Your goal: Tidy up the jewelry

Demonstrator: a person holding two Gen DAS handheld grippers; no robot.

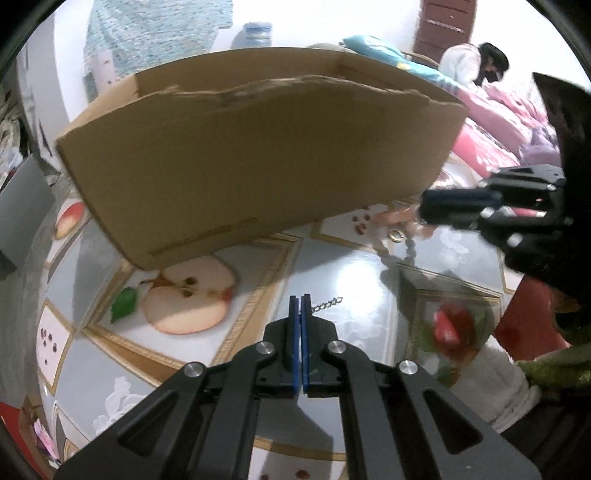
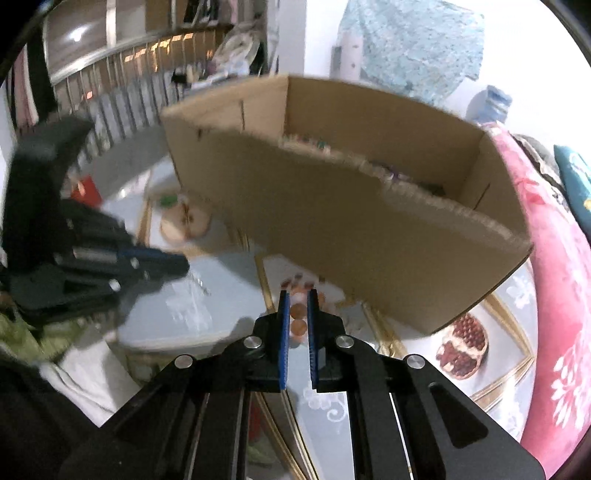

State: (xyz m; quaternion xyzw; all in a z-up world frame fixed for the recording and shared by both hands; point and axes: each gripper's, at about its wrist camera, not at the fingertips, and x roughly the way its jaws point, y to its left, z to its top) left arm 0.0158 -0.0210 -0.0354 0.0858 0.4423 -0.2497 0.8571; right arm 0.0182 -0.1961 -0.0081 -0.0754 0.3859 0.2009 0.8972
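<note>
An open cardboard box (image 1: 258, 155) (image 2: 351, 229) stands on the fruit-print tablecloth (image 1: 354, 280), with small coloured items just visible inside over its torn rim. My left gripper (image 1: 300, 297) (image 2: 183, 263) is shut on a thin silver chain (image 1: 327, 304) that sticks out beside its blue pads, in front of the box. My right gripper (image 2: 297, 293) (image 1: 424, 206) sits low at the box's near right corner. It is shut on an orange bead bracelet (image 2: 298, 311) whose beads fill the gap between its pads. A gold ring (image 1: 396, 233) and pale beads (image 1: 410, 251) lie by it.
Pink bedding (image 2: 554, 295) borders the table on the right, and a person (image 1: 469, 62) sits beyond it. A blue water jug (image 1: 256, 35) and a shelf (image 2: 147, 74) stand behind the box. A white fluffy sleeve (image 1: 495, 384) is at the lower right.
</note>
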